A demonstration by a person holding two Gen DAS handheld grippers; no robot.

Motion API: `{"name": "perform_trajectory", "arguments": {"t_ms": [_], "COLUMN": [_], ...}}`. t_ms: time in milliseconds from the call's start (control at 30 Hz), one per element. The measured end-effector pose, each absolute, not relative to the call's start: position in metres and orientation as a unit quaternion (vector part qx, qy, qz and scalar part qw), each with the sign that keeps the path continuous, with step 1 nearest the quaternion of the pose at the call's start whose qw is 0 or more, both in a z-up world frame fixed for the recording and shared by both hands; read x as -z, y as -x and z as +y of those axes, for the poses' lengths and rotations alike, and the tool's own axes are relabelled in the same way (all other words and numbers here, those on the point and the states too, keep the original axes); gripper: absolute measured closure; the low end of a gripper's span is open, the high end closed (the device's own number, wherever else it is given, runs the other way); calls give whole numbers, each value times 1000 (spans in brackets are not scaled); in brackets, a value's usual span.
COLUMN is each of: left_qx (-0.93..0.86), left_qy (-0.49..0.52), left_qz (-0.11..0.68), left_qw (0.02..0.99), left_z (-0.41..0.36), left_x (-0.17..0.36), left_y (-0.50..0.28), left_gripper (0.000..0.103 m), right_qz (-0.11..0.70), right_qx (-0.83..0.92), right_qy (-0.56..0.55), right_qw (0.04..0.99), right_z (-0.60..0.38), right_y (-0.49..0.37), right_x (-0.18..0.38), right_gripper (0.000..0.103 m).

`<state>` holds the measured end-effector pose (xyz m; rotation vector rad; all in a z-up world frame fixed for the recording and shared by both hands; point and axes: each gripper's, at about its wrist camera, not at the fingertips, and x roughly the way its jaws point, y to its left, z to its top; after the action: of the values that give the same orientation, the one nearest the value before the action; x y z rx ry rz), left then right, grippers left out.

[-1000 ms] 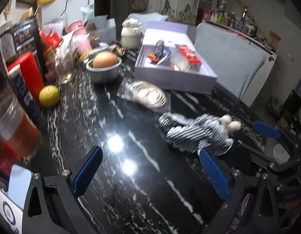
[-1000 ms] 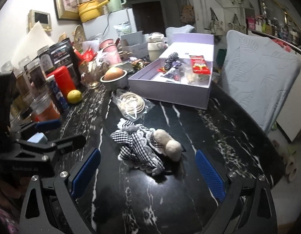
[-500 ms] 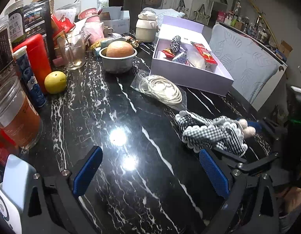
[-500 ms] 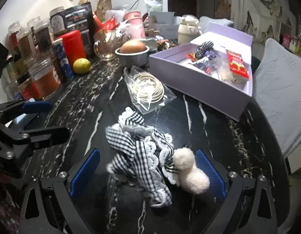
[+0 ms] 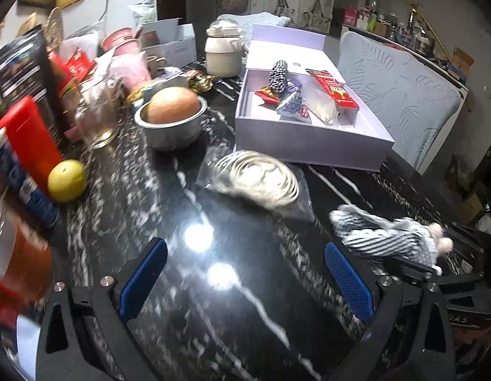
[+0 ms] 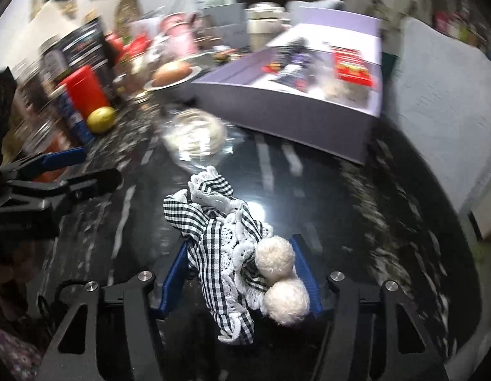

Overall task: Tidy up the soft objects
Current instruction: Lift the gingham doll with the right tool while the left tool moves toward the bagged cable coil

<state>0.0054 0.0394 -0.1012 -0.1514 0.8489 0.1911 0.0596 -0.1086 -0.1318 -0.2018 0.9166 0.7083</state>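
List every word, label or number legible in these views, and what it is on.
No text can be read for certain.
Black packet: print blurred.
Red packet in the lilac box: too small.
Blue-white sachet: letters unclear.

A lived-in home dining area: a black marble table [image 5: 213,285] crowded with jars, a bowl [image 5: 172,127] of fruit and a teapot [image 5: 223,54] behind it; a cushioned chair [image 5: 401,95] beside the table.
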Motion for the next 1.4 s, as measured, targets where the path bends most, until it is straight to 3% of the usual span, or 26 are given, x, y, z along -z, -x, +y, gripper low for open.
{"name": "perform_trajectory", "arguments": {"t_ms": [700,1033,1400], "left_qx": [-68,-37,-49], "left_qy": [8,22,-28], "left_qz": [426,479,486], "left_qw": [902,877,872], "left_z": [42,50,37], "left_x": [103,137,146], "left_y": [-110,-130,-128], "left_gripper": [1,1,0], "right_qz": [456,460,461], "right_qx": [-247,-243,-243], "right_qy": [31,22,21], "right_qw": [854,854,853], "right_z": [-154,-144,-144], "right_y": [-113,-123,-120], "right_x": [131,133,134], "right_gripper": [38,38,36]}}
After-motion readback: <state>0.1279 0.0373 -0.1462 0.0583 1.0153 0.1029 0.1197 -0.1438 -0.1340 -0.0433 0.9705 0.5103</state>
